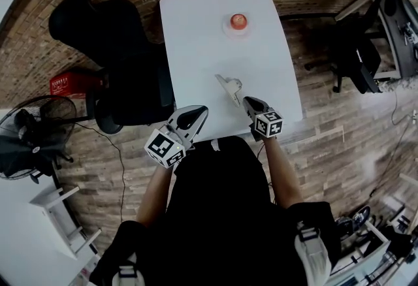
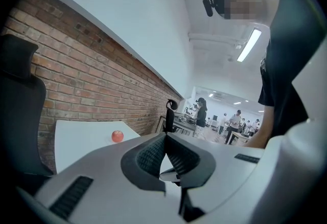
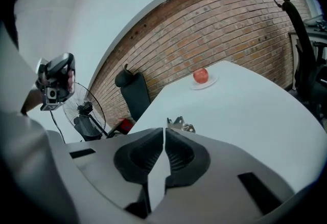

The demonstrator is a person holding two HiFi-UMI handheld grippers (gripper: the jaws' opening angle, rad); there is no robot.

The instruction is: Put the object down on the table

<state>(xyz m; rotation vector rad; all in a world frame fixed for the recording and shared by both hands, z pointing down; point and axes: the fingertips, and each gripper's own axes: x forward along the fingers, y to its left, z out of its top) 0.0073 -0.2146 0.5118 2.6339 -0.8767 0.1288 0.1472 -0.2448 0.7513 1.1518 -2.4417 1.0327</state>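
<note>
Metal bracket [image 1: 230, 87] lies on white table [image 1: 196, 36], just ahead of right gripper [image 1: 249, 102] fingertips, not touching. Right jaws closed, empty. Left gripper [image 1: 198, 111] likewise, off to bracket's left. Put-down looks done. Next: back away without nudging bracket.

Head view looks down; gripper views low, sharing table [image 1: 209, 36].
</note>
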